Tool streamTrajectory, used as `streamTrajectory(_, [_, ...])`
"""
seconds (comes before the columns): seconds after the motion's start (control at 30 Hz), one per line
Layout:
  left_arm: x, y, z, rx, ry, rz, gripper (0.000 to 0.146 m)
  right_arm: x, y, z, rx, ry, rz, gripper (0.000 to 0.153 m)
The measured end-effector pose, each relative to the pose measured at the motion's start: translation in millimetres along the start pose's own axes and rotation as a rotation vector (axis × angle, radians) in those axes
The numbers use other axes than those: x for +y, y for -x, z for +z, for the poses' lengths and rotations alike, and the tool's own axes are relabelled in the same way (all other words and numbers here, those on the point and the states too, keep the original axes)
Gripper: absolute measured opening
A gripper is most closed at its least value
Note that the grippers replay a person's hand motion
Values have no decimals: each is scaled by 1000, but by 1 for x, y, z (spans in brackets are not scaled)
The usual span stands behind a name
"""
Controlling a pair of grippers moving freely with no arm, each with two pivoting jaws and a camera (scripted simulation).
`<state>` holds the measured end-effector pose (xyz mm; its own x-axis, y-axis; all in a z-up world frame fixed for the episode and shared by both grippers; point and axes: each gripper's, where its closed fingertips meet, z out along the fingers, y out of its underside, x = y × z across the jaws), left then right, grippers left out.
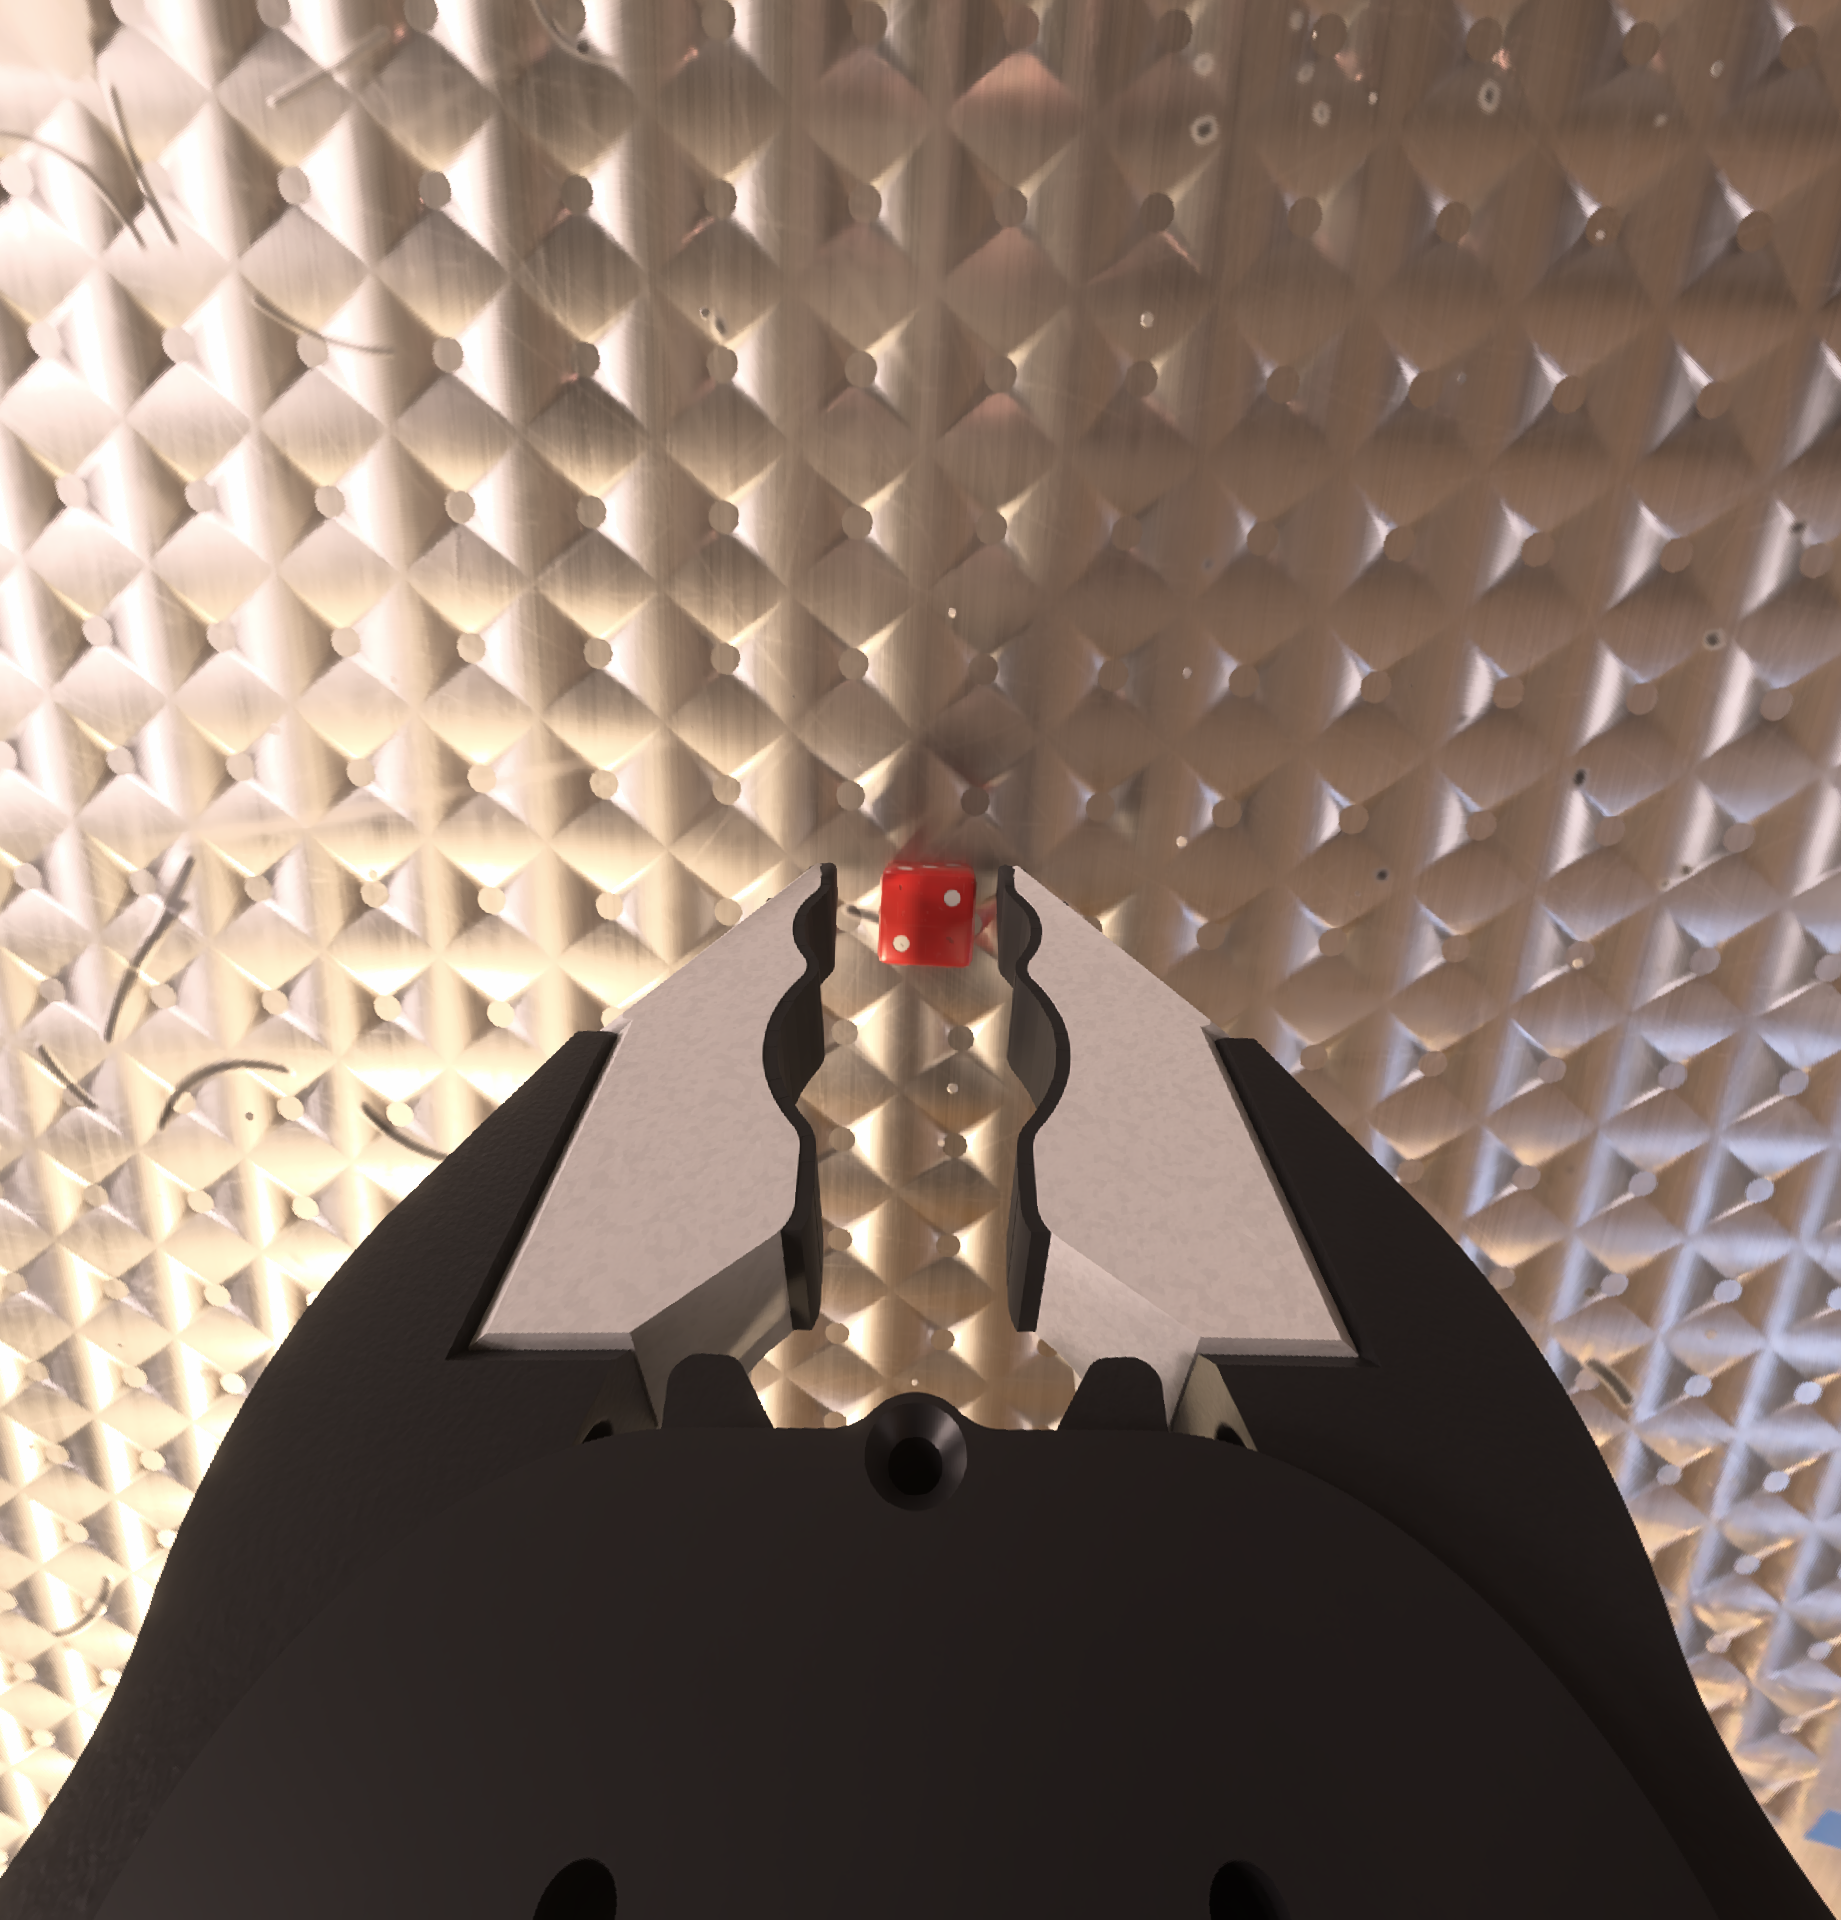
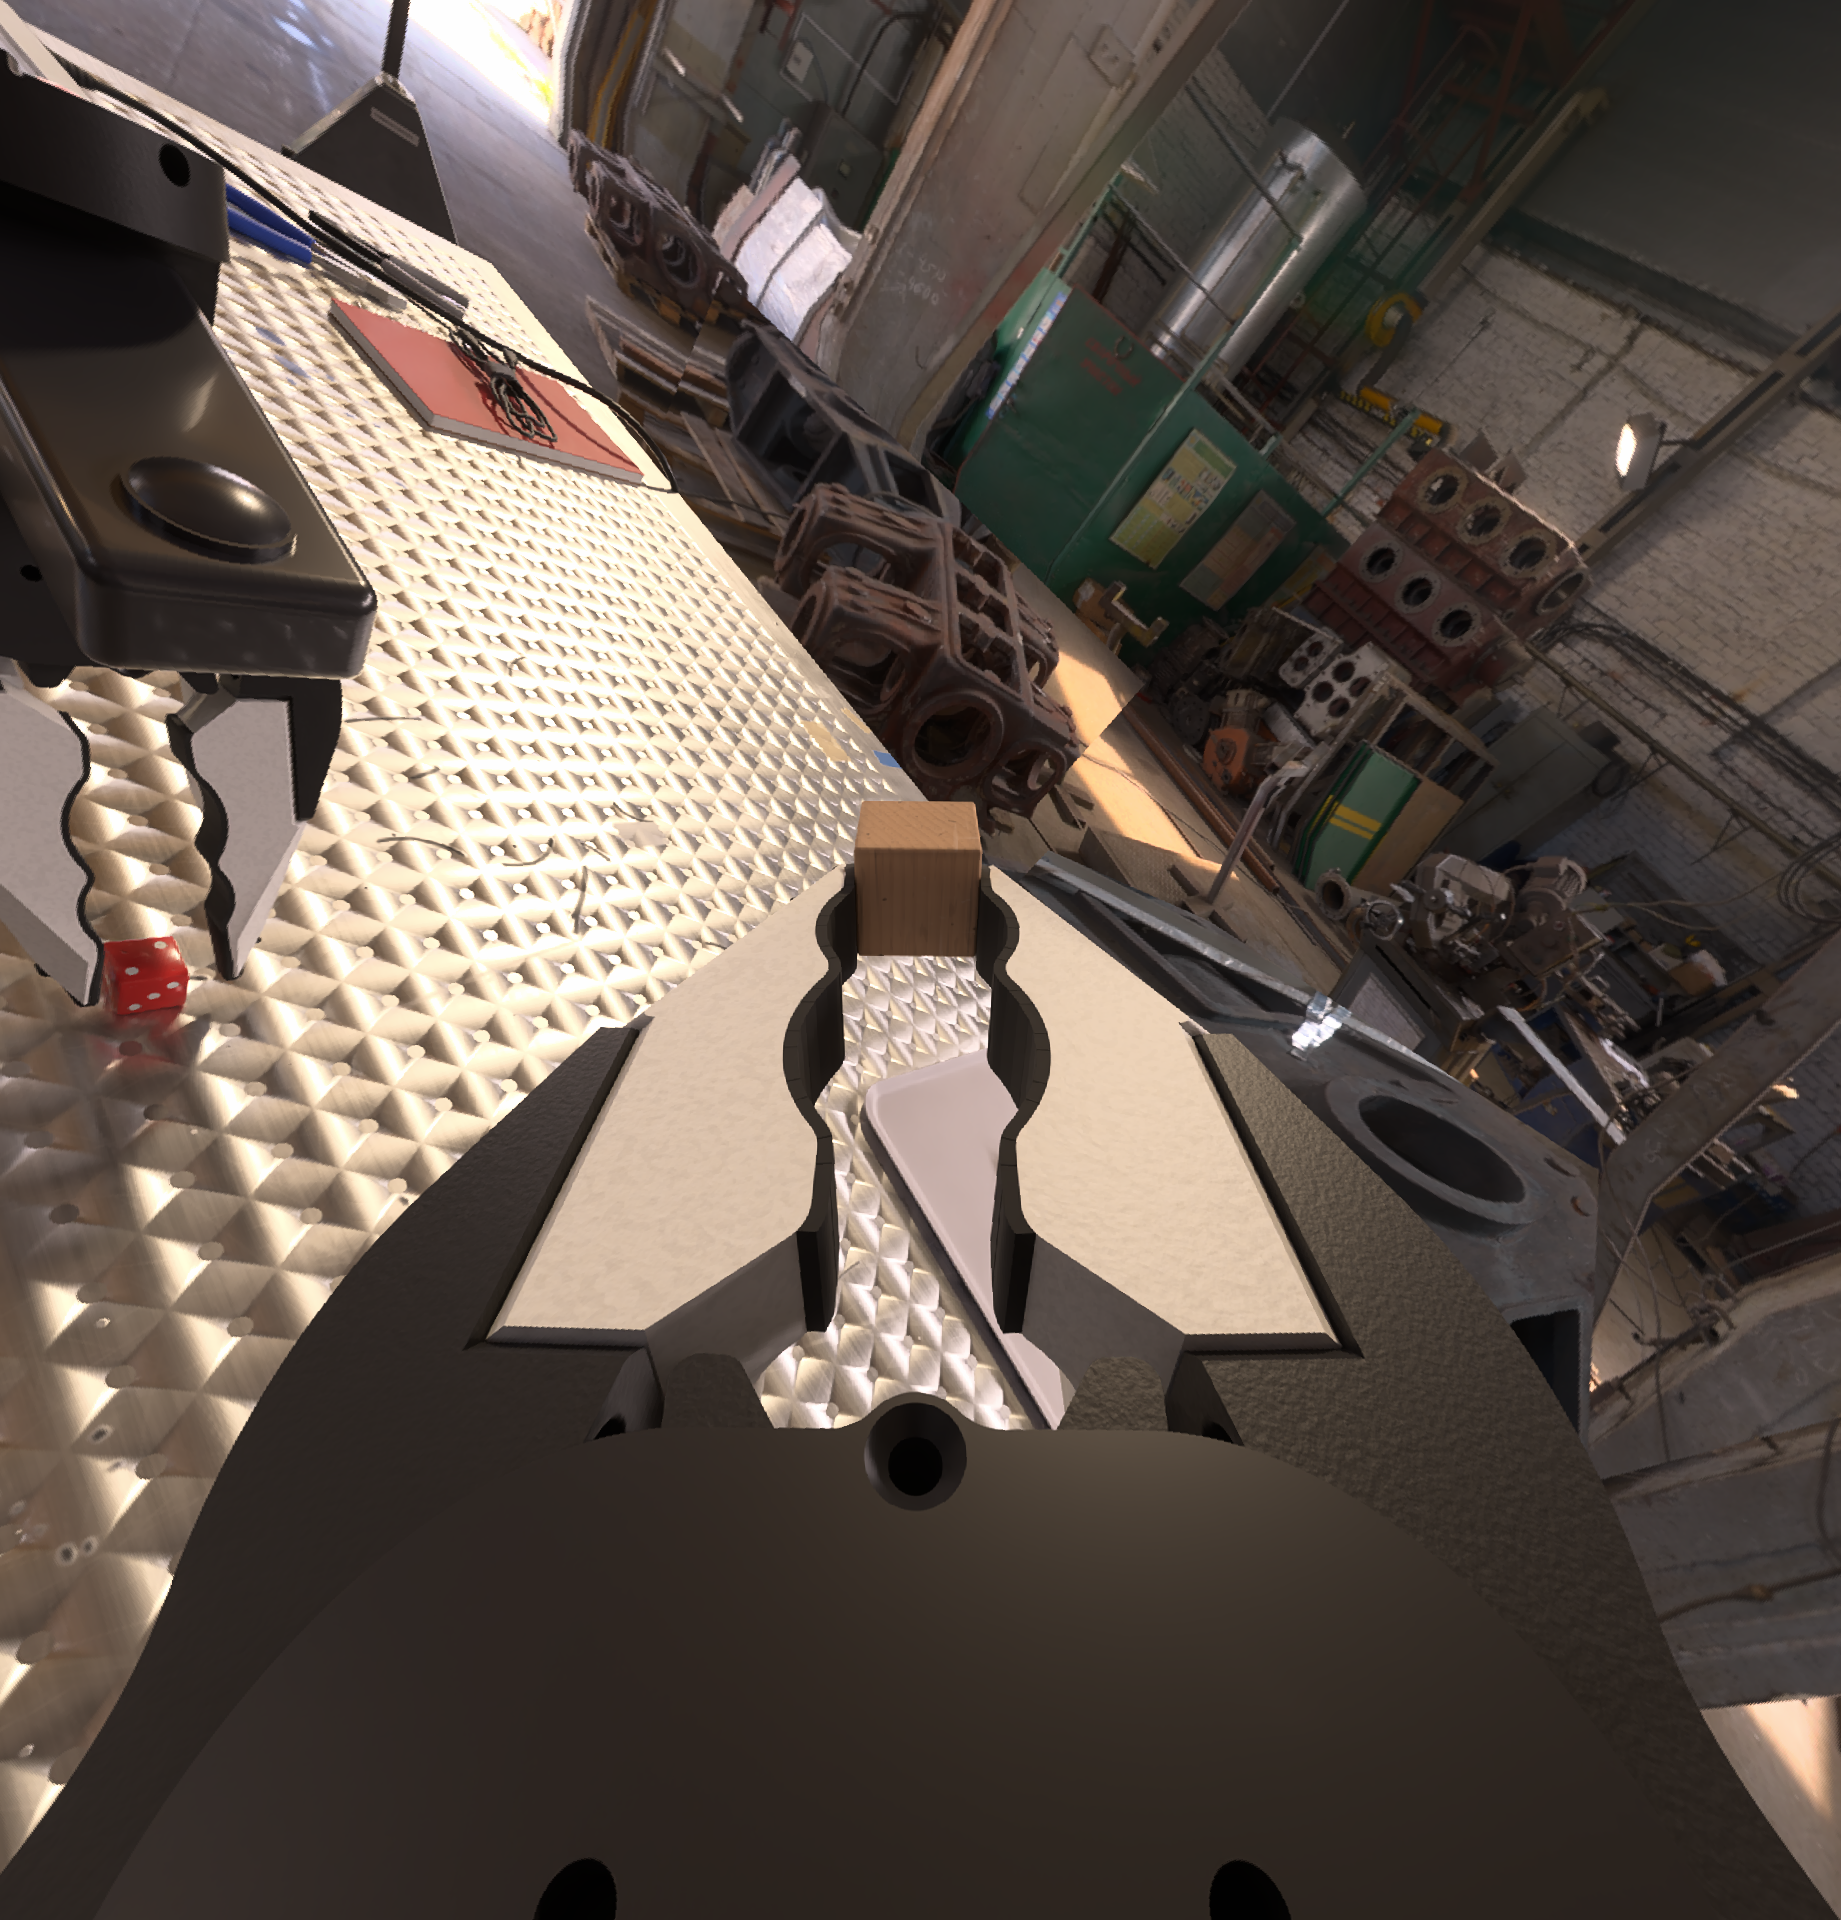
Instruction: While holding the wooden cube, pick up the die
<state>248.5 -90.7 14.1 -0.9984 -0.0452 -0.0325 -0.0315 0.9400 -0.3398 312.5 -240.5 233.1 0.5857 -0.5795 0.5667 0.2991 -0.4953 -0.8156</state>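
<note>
Right claw (image 2: 916, 894) grips the wooden cube (image 2: 917, 878) at the fingertips, clear of the desk (image 2: 583, 675). Left claw (image 1: 918, 899) is open, straddling the die (image 1: 926, 914) on the desk. Close off-centre and you'll likely squirt the small die out.

perforated metal table (image 2: 604, 665) | red mat (image 2: 469, 390), far end | white tray (image 2: 937, 1143), near edge

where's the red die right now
The red die sits on the perforated metal table, between the open fingertips of the left gripper with a gap on each side. In the right wrist view it is at far left.
</note>
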Motion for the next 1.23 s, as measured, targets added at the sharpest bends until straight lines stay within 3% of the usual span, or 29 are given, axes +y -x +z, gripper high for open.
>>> streamTrajectory(0.3, [10, 1, -3, -43, 3, 62, 18, 0, 4, 3, -9, 4, -6, 21])
streamTrajectory(0.4, [5, 5, -13, -27, -84, 52, 18, -2, 8, 5, -17, -1, -33, 21])
streamTrajectory(0.5, [-8, 15, -49, 55, -268, -40, 18, -4, 15, 8, -30, -9, -80, 21])
streamTrajectory(0.63, [-19, 25, -120, 52, -462, -70, 18, -3, 29, 18, -38, 9, -208, 21])
streamTrajectory(0.8, [-31, 24, -163, 23, -548, -23, 18, -5, 61, 40, -11, 5, -464, 21])
streamTrajectory(0.9, [-29, 23, -151, 58, -516, -28, 18, 1, 83, 52, 5, 24, -626, 21])
streamTrajectory(1.07, [-22, 11, -100, 167, -392, -18, 18, 28, 114, 54, -8, 51, -740, 21])
streamTrajectory(1.23, [-25, -1, -45, 199, -263, 31, 18, 66, 112, 40, 0, 161, -720, 21])
